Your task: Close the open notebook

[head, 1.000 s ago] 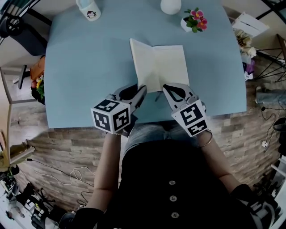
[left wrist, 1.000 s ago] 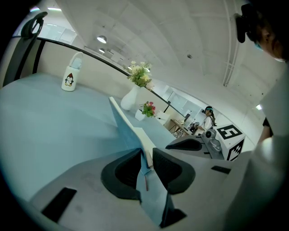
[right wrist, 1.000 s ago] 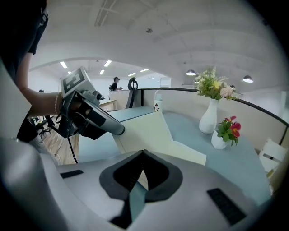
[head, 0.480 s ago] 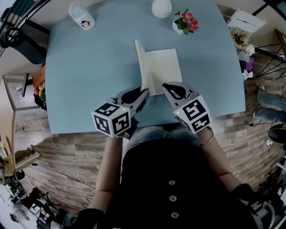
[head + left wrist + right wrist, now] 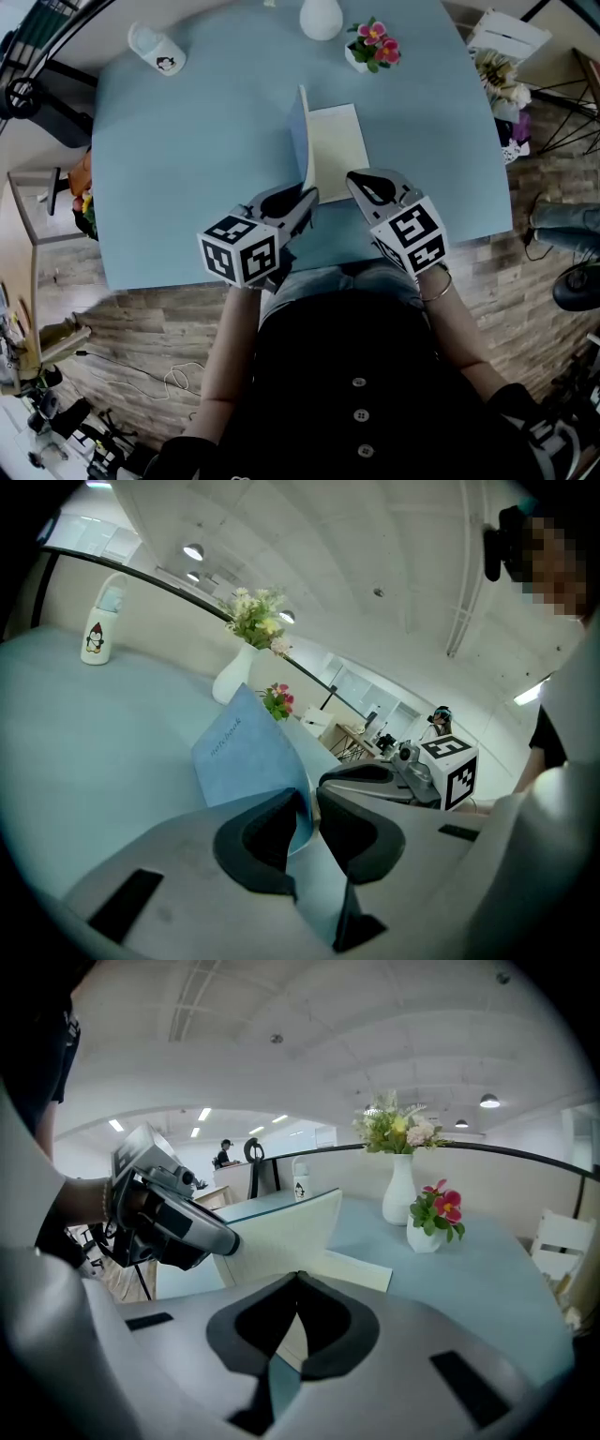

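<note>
Two tongs busy. Your left gripper (image 5: 307, 199) pinches the notebook (image 5: 336, 141) cover (image 5: 246, 752), stood upright mid table (image 5: 187, 169), ready to tip toward 3 o'clock. Your right gripper (image 5: 361, 183), tips together, sits at page's 6 o'clock edge, likely steadying.

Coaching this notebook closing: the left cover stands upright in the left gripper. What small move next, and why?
Probably swing the left gripper rightward, folding the pinched light-blue notebook cover onto the cream right-hand page: the cover stands near upright, and the shut right gripper sits by that page's near edge.
</note>
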